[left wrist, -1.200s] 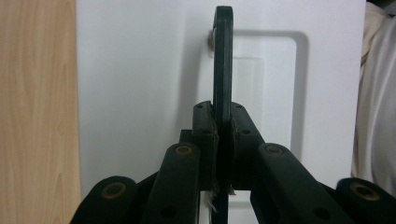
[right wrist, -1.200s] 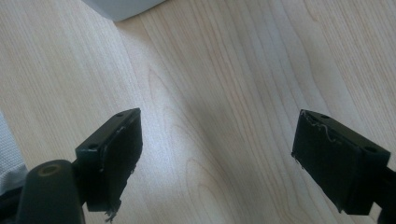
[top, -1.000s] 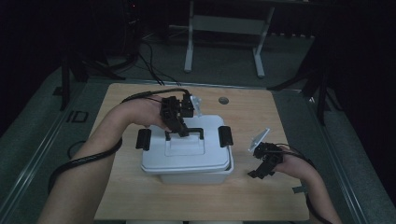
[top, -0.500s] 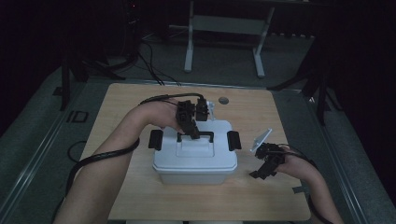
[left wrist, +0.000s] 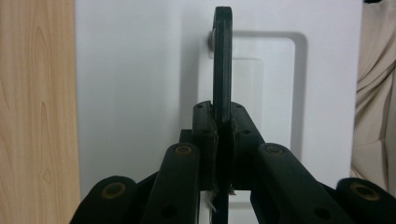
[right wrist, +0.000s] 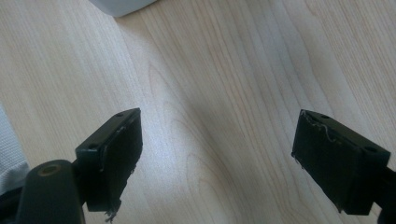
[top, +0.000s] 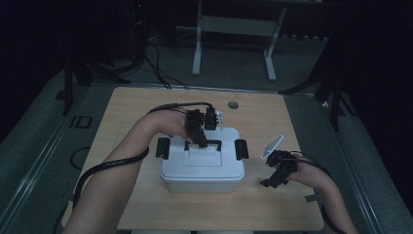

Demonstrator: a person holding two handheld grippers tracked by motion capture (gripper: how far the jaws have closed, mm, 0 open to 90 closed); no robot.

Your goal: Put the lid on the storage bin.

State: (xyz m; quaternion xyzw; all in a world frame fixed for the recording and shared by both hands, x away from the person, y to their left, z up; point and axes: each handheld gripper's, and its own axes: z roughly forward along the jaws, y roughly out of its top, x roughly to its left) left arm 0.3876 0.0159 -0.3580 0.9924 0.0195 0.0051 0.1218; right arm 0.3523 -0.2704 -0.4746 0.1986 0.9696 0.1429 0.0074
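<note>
White lidded box (top: pixel 202 165), handle (top: pixel 203 145) raised

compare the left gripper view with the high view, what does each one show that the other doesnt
Left gripper view: the left gripper with its pads shut tight on the edge-on black handle.
High view: the whole white storage box with black side latches, the open right gripper over bare table beside it, and both forearms.
Both: the white lid, the handle, the wooden table.
</note>
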